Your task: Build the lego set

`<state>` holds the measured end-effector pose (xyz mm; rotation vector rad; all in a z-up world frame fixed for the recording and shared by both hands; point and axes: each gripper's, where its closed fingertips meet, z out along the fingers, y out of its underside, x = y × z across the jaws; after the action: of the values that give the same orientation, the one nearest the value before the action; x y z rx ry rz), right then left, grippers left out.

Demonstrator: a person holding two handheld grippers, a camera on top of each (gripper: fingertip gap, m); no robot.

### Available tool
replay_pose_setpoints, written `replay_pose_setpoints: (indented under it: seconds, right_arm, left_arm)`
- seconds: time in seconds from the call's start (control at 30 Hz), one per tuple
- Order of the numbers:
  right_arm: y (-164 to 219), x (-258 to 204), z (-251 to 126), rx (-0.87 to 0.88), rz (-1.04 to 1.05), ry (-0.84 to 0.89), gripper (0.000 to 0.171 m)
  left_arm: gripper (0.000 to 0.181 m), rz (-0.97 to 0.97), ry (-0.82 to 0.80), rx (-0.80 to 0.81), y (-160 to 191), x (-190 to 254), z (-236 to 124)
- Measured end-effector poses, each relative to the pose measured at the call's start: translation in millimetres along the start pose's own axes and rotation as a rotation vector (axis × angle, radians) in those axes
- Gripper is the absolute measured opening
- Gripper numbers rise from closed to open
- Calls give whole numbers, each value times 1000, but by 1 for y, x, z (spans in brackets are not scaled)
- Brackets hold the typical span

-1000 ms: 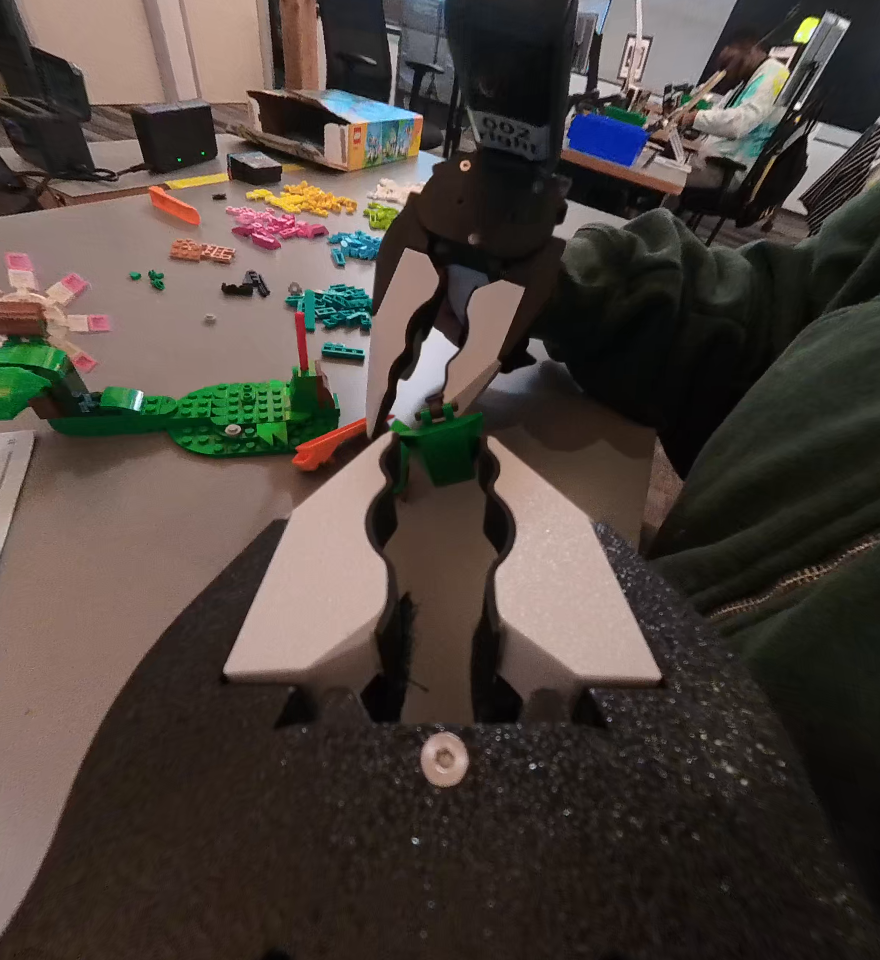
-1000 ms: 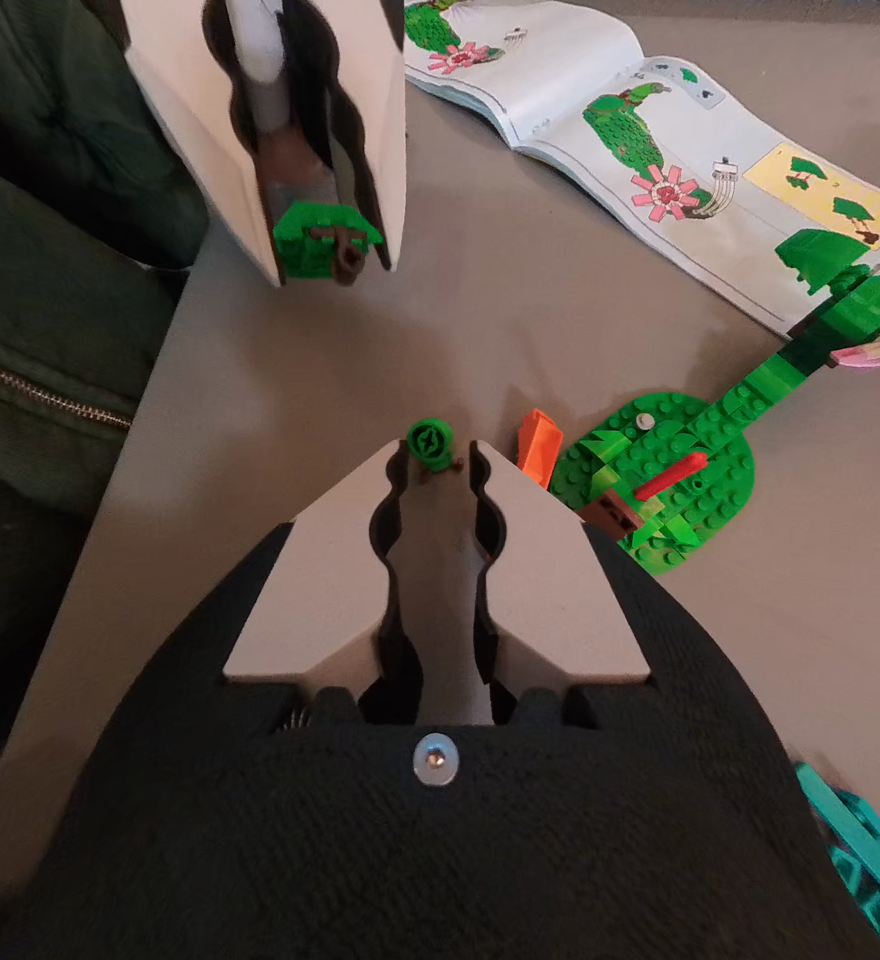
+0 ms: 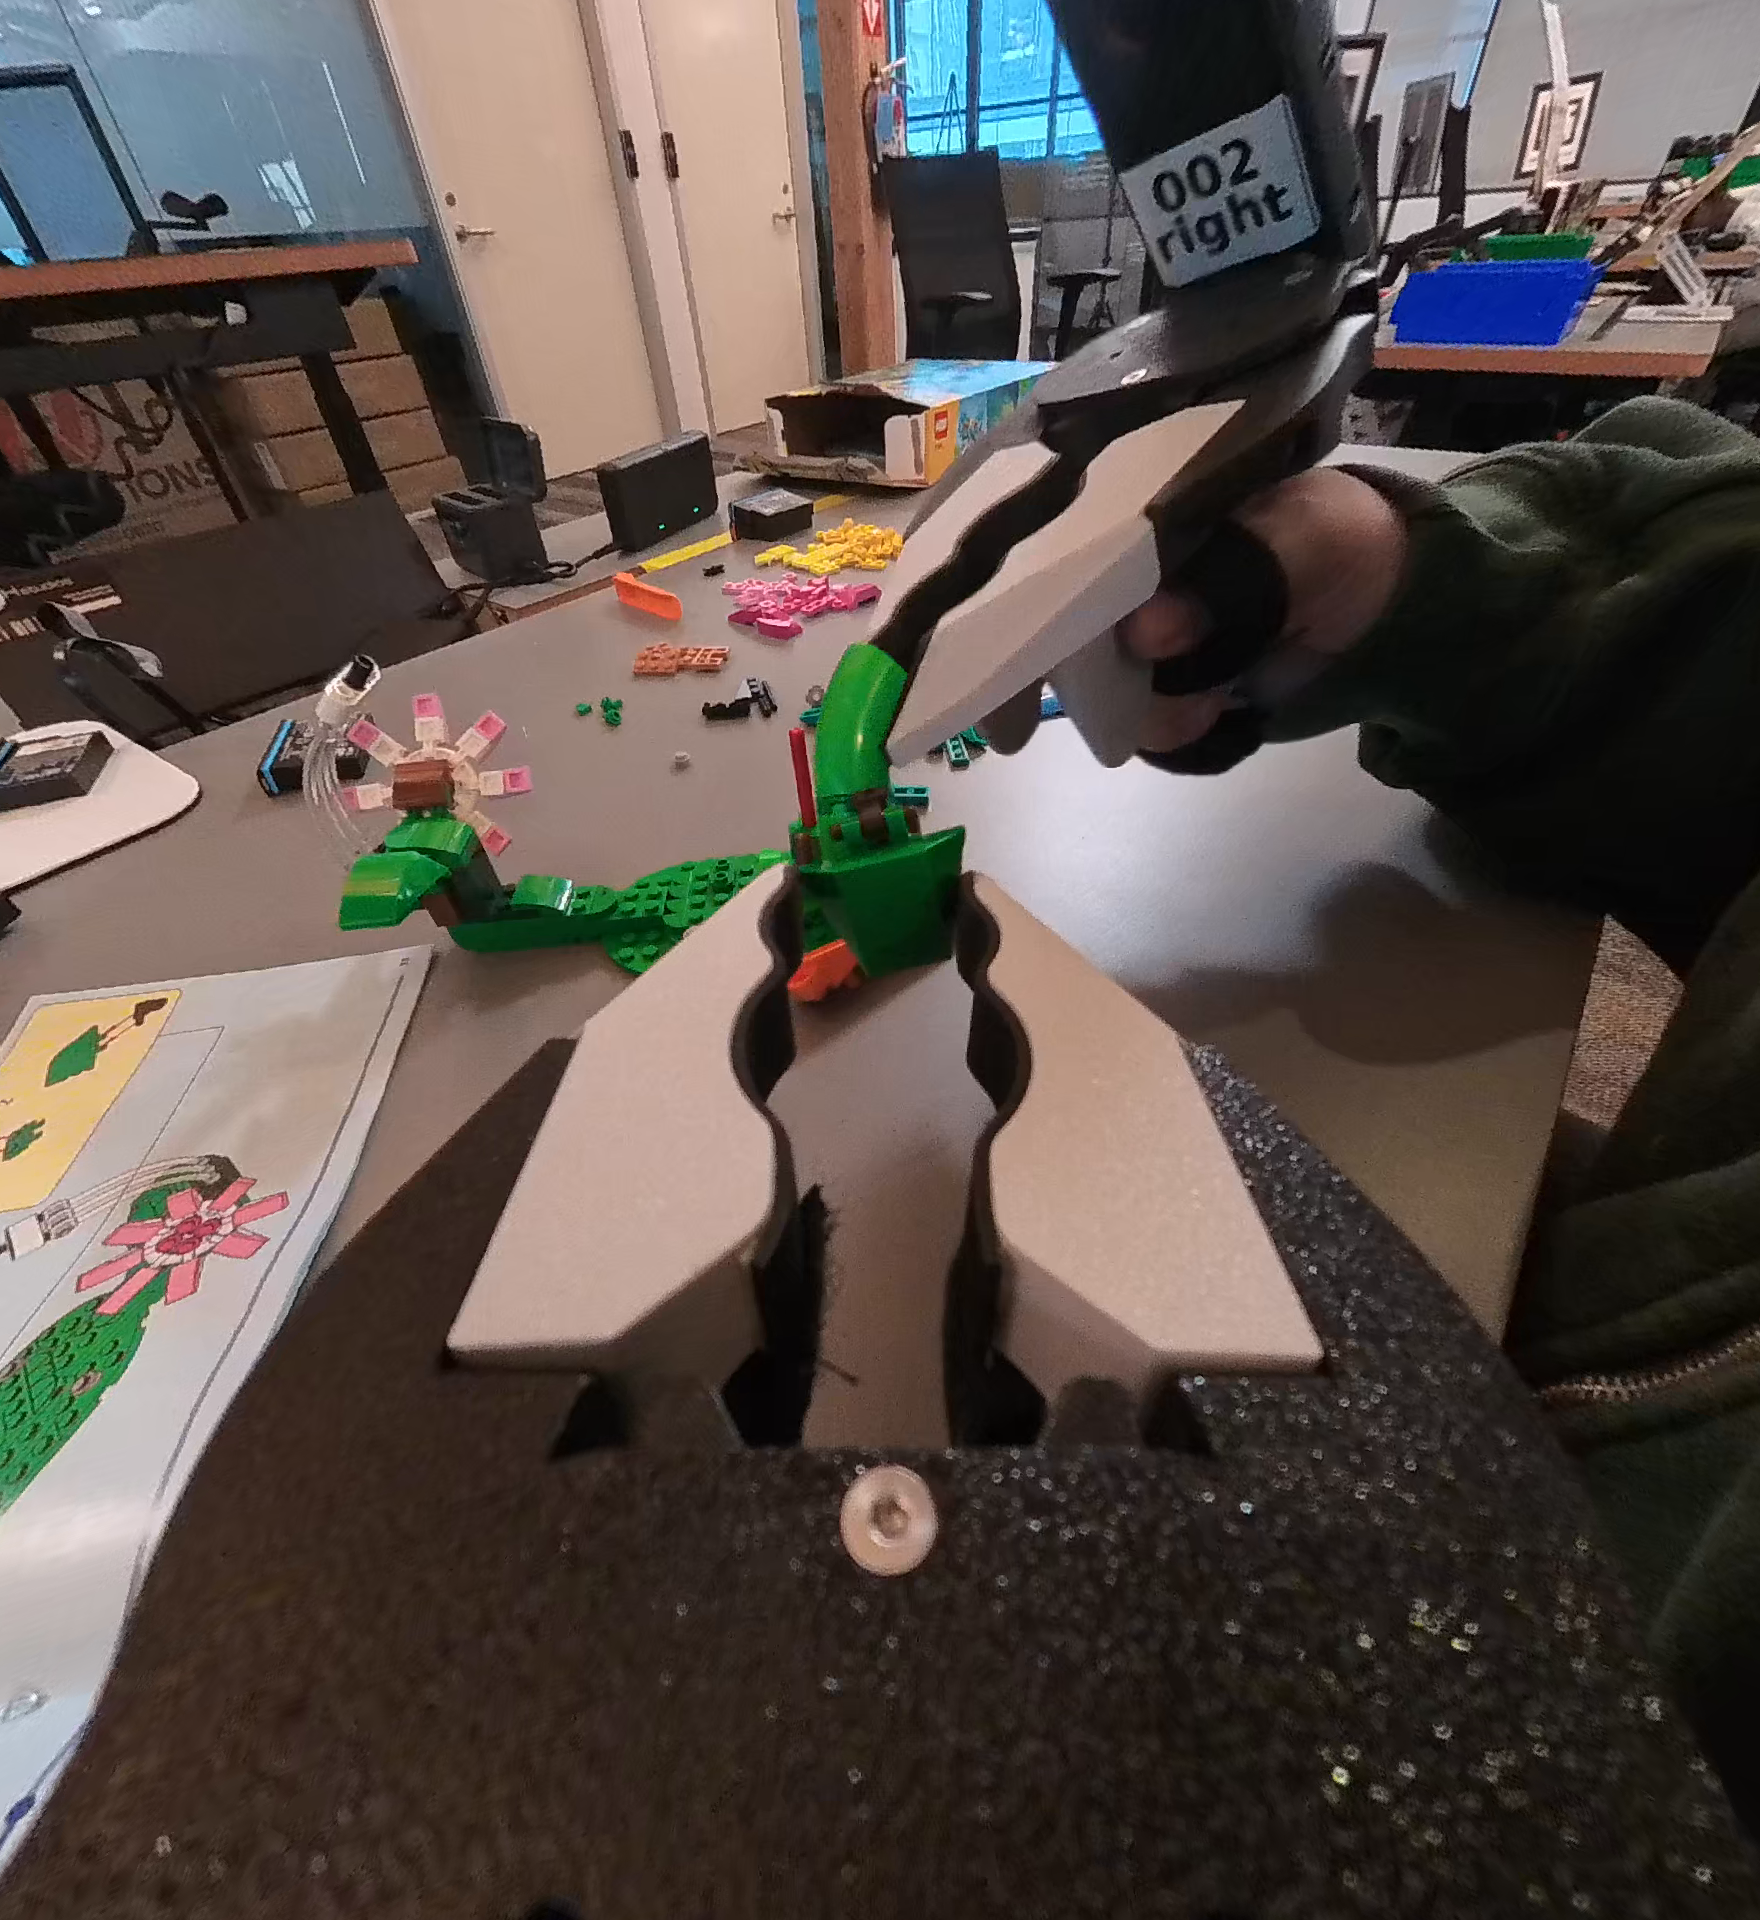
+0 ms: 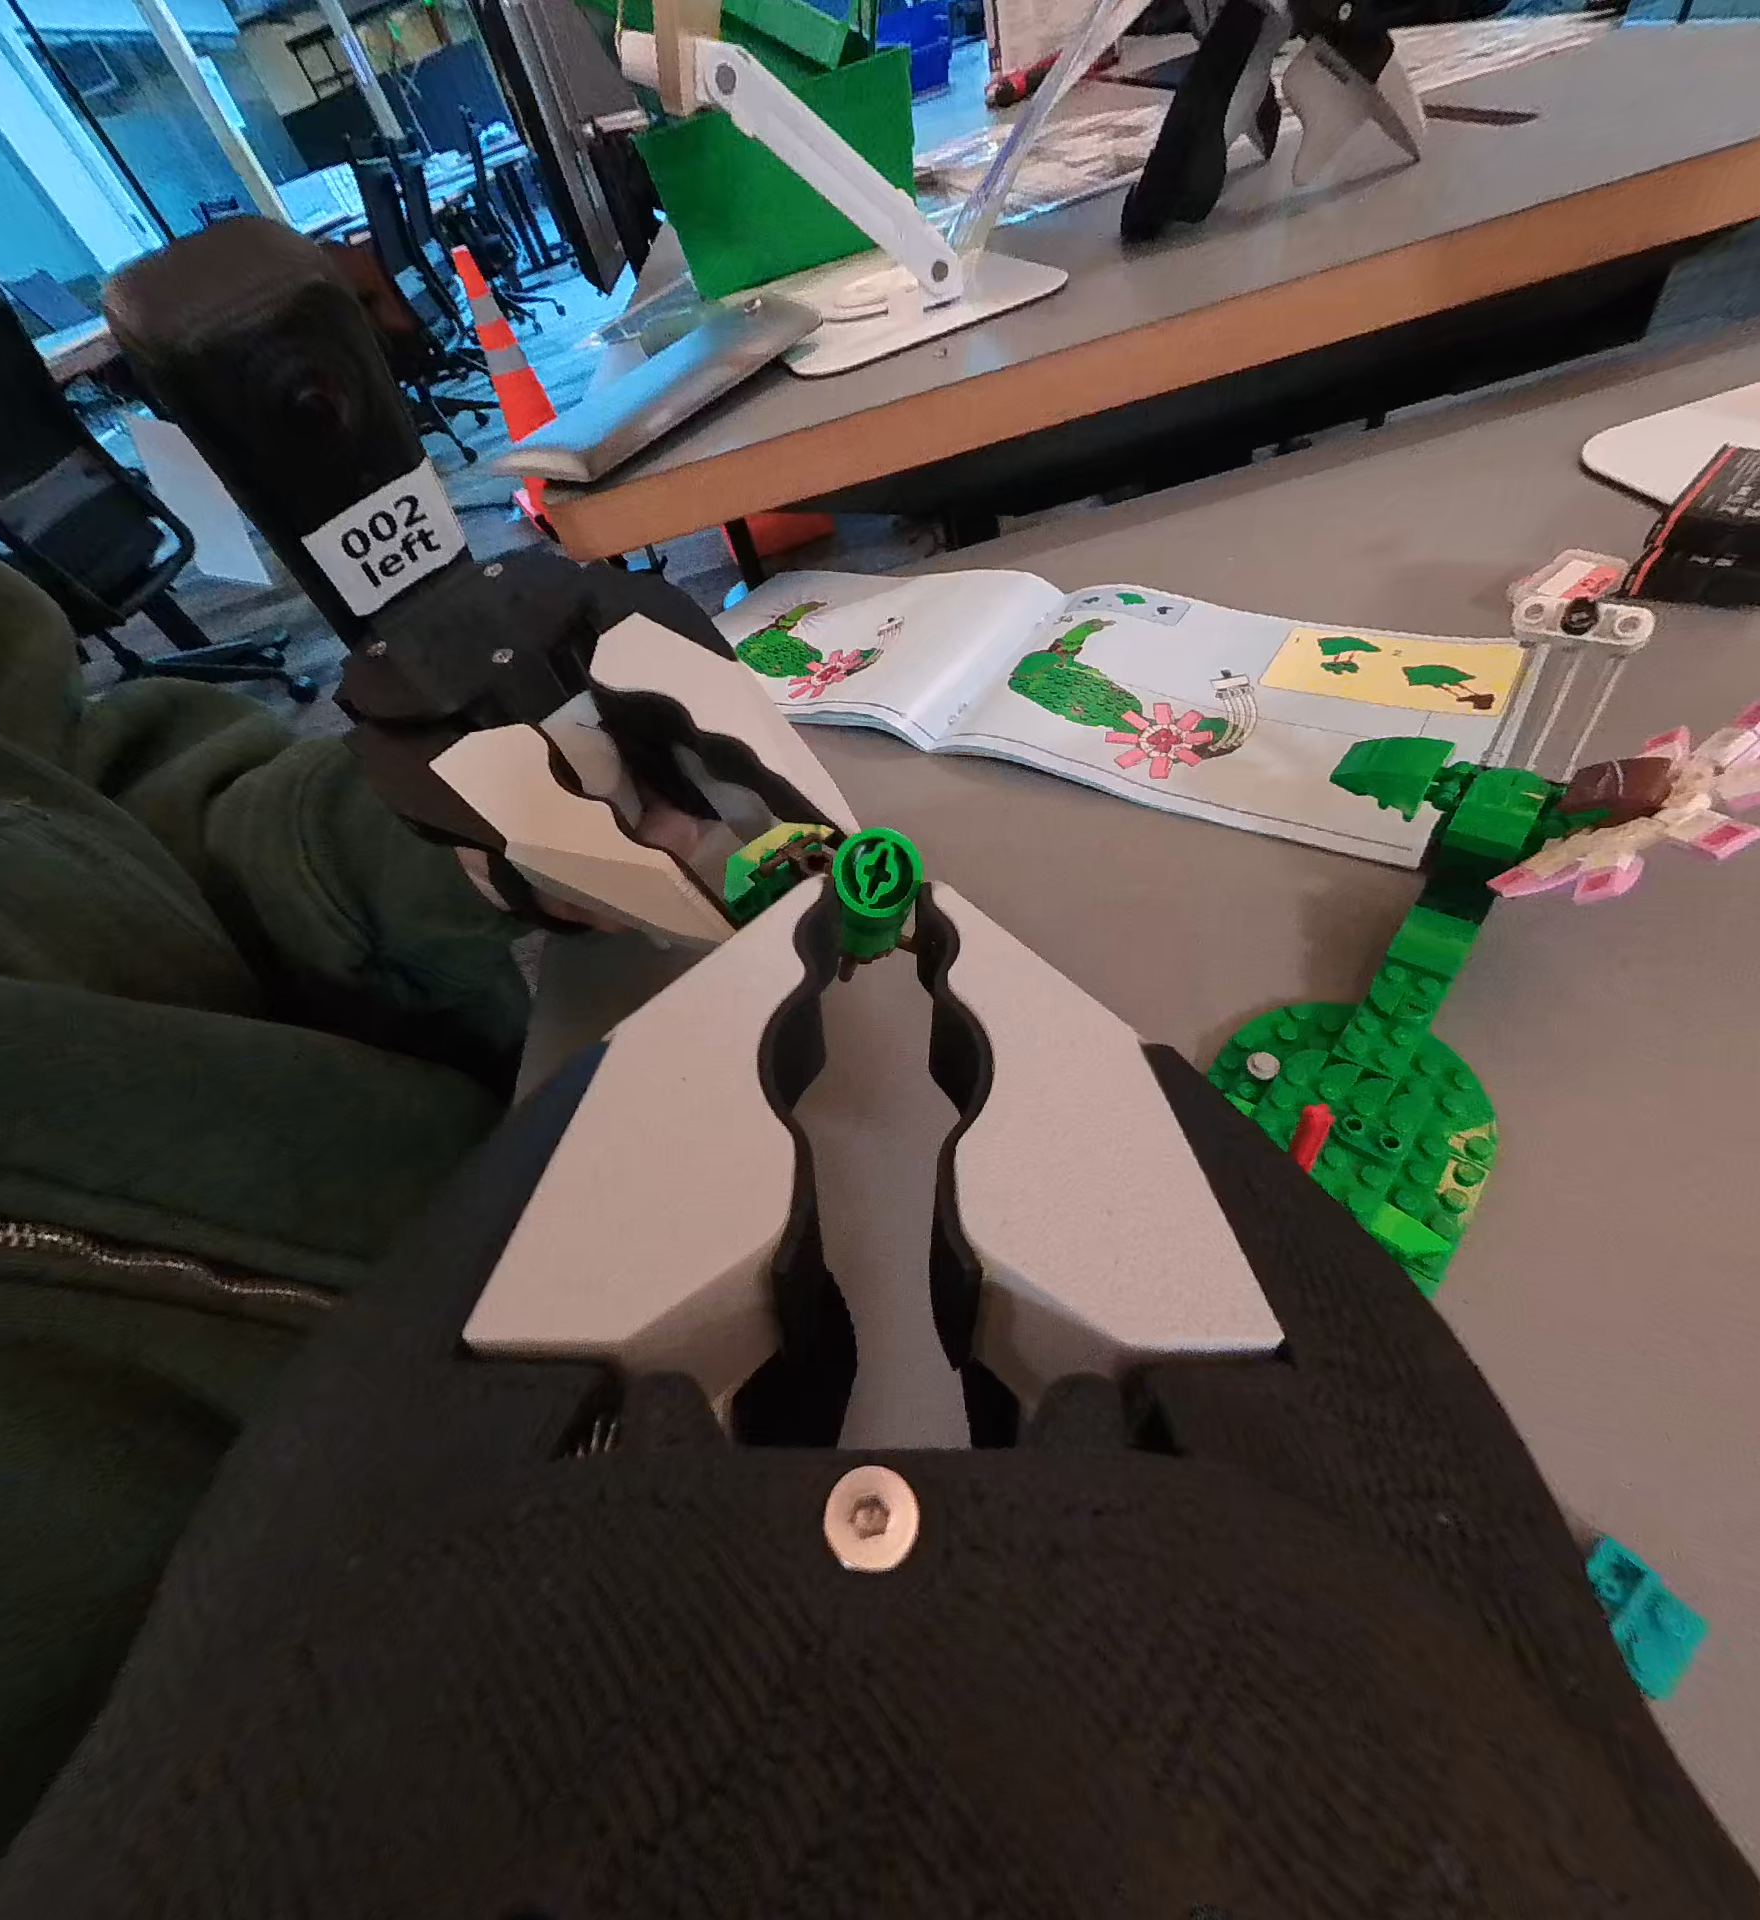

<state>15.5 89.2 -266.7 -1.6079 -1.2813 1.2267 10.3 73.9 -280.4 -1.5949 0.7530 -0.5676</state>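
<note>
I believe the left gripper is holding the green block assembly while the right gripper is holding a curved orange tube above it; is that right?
Nearly. The left gripper does hold the green block assembly, but the curved tube in the right gripper is green, not orange. The left wrist view shows it plainly.

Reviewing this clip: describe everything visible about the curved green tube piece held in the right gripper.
The curved green tube piece is glossy plastic, bent like an elbow, with a round open end showing a cross-shaped hole. The right gripper is shut on it at its fingertips. Its lower end meets small brown clip parts on top of the green wedge-shaped subassembly, which the left gripper is shut on above the grey table. Whether the tube is fully seated cannot be told.
</note>
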Motion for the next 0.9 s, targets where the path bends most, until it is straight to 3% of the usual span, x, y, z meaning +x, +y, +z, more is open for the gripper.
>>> replay_pose_setpoints:
  seconds: [0.37, 0.9]
  right_arm:
    - [3, 2, 2, 24, 93, -20, 13]
    - [7, 5, 3, -32, 50, 55, 13]
  left_arm:
    - [27, 68, -22, -35, 3, -2, 0]
    - [27, 48, -2, 1, 0, -1, -3]
